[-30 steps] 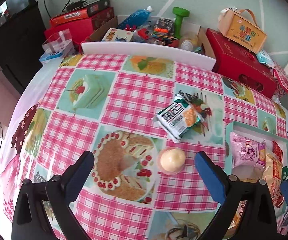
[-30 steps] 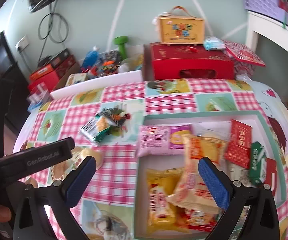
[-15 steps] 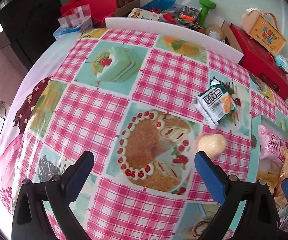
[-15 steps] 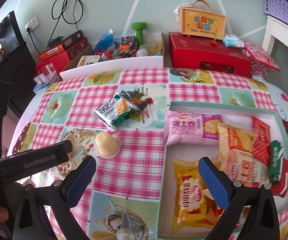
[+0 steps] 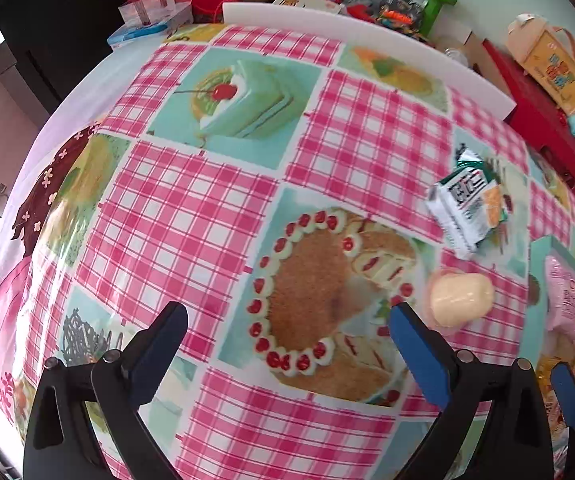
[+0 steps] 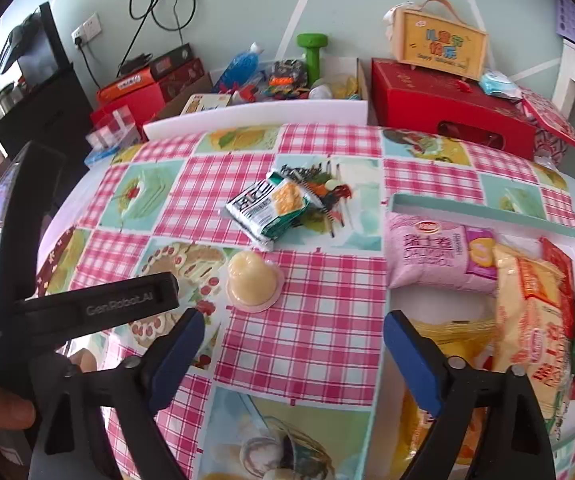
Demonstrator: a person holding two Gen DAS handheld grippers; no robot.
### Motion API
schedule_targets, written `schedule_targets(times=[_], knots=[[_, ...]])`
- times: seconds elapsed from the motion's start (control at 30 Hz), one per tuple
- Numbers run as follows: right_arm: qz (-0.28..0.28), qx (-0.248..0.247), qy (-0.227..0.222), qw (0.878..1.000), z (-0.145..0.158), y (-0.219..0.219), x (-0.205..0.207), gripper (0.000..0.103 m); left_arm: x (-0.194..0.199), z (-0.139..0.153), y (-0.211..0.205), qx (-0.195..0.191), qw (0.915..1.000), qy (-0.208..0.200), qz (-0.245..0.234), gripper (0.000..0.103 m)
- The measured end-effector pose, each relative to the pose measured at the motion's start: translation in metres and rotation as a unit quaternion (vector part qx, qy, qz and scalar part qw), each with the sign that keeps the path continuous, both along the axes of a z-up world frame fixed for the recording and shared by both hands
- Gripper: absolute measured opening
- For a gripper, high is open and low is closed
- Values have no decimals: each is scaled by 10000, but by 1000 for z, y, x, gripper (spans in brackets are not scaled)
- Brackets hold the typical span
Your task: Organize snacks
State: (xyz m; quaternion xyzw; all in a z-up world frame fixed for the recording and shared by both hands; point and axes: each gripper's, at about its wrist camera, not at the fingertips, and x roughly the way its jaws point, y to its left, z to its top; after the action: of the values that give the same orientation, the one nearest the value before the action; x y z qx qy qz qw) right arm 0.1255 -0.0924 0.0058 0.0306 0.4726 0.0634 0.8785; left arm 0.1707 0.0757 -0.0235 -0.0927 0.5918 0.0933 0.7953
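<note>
- Right gripper (image 6: pixel 289 338) hangs over the tablecloth (image 6: pixel 311 332) with its blue-padded jaws spread and closing; nothing lies between them.
- Jelly cup (image 6: pixel 252 285) sits on the cloth just beyond that gripper's left finger, clear of both pads.
- Green cracker packet (image 6: pixel 272 208) lies past the cup, farther from the gripper.
- Tray (image 6: pixel 483 206) stands to the cup's right, holding a pink packet (image 6: pixel 427 254) and yellow packets (image 6: pixel 535 312).
- Left gripper (image 5: pixel 287 340) also stands spread and empty, above the printed cake left of the cup (image 5: pixel 460 299); the cup lies just outside its right finger.
</note>
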Motion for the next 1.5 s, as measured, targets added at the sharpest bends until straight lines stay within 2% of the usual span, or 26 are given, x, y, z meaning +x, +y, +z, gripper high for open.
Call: schedule_targets(times=[0.13, 0.27, 0.47, 0.83, 0.97, 1.23, 1.5], knots=[[132, 60, 103, 9998, -9, 6, 4, 85, 3, -5, 9, -68, 10000, 13, 68, 100], [249, 86, 179, 9995, -19, 14, 11, 82, 9, -11, 20, 83, 9999, 64, 87, 100], [402, 195, 437, 9980, -40, 25, 24, 78, 26, -27, 30, 40, 9998, 191, 43, 100], [383, -459, 213, 9980, -54, 41, 38, 74, 33, -32, 44, 80, 9997, 187, 126, 100], [400, -527, 113, 9977, -55, 44, 39, 73, 34, -33, 46, 72, 9997, 188, 139, 100], [603, -535, -98, 9967, -54, 52, 34, 46, 30, -30, 42, 38, 9996, 174, 212, 100], [507, -328, -91, 9981, -51, 43, 35, 40, 28, -28, 43, -13, 9996, 156, 255, 100]])
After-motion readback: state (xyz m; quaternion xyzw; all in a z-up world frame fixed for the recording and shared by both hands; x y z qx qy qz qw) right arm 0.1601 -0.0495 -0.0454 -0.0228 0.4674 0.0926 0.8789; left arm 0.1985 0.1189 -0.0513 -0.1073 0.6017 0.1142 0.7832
